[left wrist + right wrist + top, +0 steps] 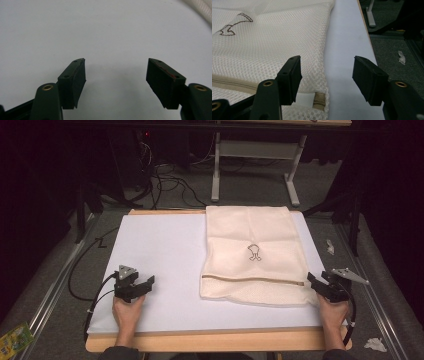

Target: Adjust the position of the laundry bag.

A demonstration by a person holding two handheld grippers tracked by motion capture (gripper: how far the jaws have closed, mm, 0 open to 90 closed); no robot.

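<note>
From the high view, your left gripper [142, 285] sits on the near left part of the bench [155, 250], on its white top, and its jaws are spread apart with nothing between them. The cream mesh laundry bag [250, 255] lies flat on the right half of the bench, well apart from that gripper, with a small dark drawing [254, 253] on its middle and a tan zipper [250, 280] running across near its closer edge. Your right gripper [316, 284] is at the bag's near right corner, just beside the end of the zipper. In the left gripper view, your left gripper [116, 75] is wide open over the bare white top, and a bit of the bag [202, 8] peeks in at the top right corner. In the right gripper view, your right gripper [327, 75] is open too, holding nothing. One jaw is over the mesh, the other is over the white top beside it, and the bag's edge [325, 50] runs between them. The zipper's end tab [319, 100] lies low between the jaws.
</note>
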